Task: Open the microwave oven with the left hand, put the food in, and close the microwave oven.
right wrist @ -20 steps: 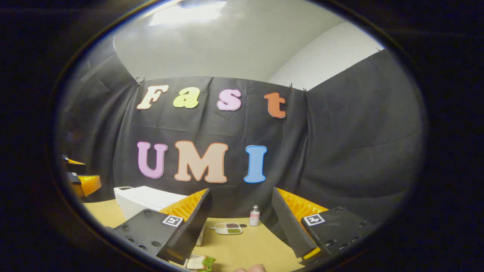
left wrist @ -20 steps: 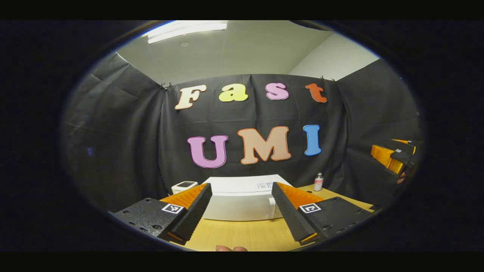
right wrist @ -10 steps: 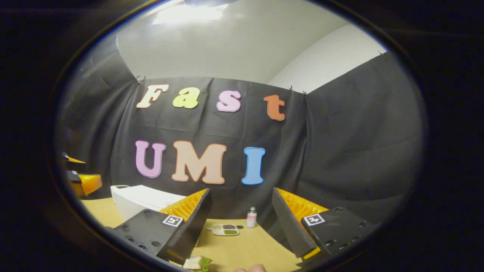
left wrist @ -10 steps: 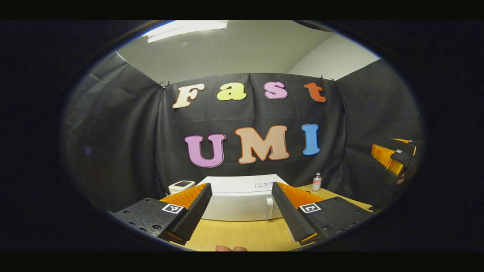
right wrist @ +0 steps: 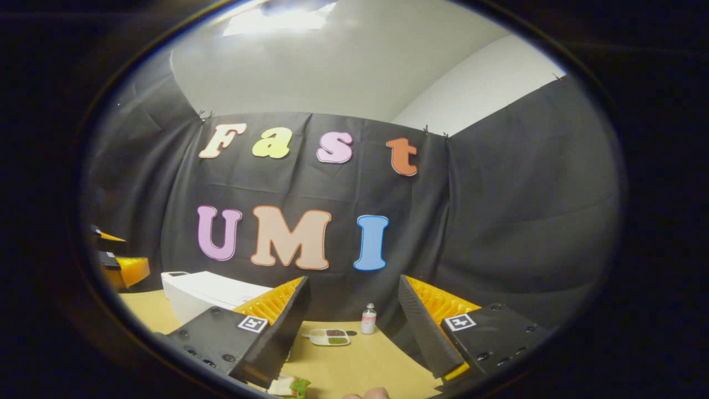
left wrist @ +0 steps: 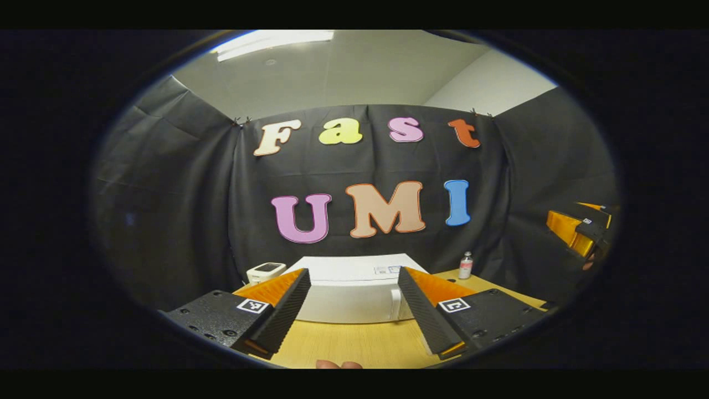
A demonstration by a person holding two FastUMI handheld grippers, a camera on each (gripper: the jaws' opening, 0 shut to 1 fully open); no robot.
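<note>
The white microwave [left wrist: 354,288] sits shut at the back of the table [left wrist: 354,343], straight ahead of the left gripper [left wrist: 354,316]. Both grippers are spread wide and hold nothing. The sandwich [right wrist: 291,386] lies at the table's near edge, under the right gripper [right wrist: 354,327].

Tabletop [left wrist: 360,343], bottom centre of the left gripper view: pale wood-look surface, fine grain, smooth, low sheen. Microwave oven [left wrist: 349,288] just above it: white casing, smooth, looks like painted metal or plastic, satin. Left tongs [left wrist: 354,318]: fingers are matt black plastic with ribbed faces, orange ribbed plastic behind, black bodies with screw heads. Small bottle [left wrist: 466,265] right of centre: clear, glossy plastic or glass, can't tell which. Right gripper view: right tongs [right wrist: 354,332] same matt black and orange plastic; divided dish [right wrist: 329,337] lower centre, white, smooth. Wall behind: black cloth, matt, creased.
</note>
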